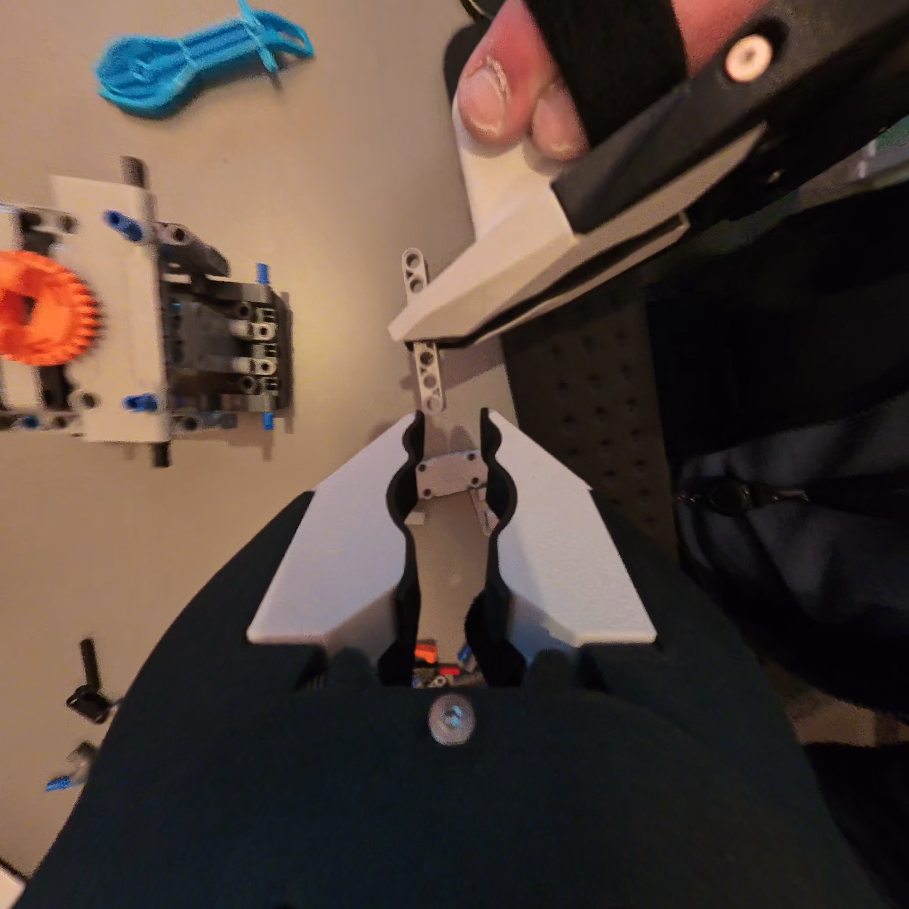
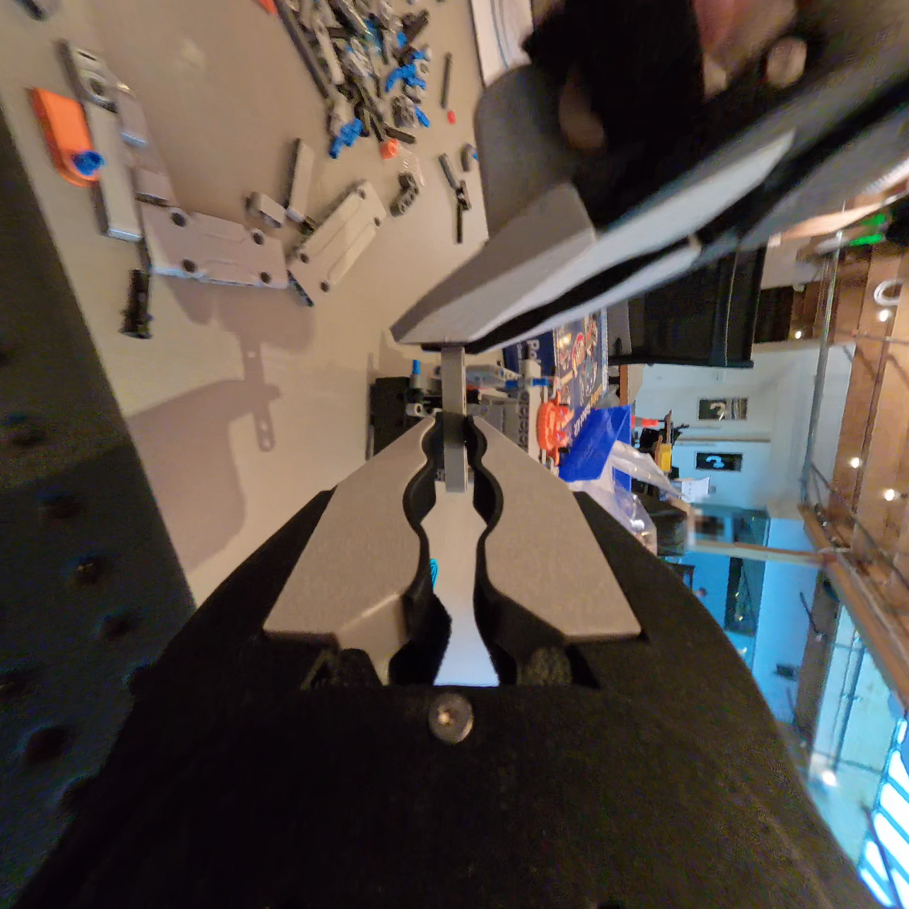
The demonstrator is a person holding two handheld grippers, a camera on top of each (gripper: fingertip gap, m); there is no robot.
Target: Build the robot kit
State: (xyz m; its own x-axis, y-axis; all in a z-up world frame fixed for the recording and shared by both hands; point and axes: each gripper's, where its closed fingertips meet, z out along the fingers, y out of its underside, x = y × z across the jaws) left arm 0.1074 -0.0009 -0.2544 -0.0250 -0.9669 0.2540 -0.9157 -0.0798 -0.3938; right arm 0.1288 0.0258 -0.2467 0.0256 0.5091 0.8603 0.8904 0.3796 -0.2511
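Your table (image 1: 319, 147) is beige. Left of your left tool sit a brick model (image 1: 162, 334) and blue cord (image 1: 196, 64); loose parts (image 2: 374, 74) and grey panels (image 2: 216, 251) lie beyond-left of your right tool.

Orange gear (image 1: 44, 307): cut off by left edge. Grey holed beam (image 1: 423, 339): middle hidden behind other gripper's fingers. Loose small parts pile (image 2: 374, 64): blurred, individual pieces indistinct. Hand (image 2: 639, 88) above: blurred.
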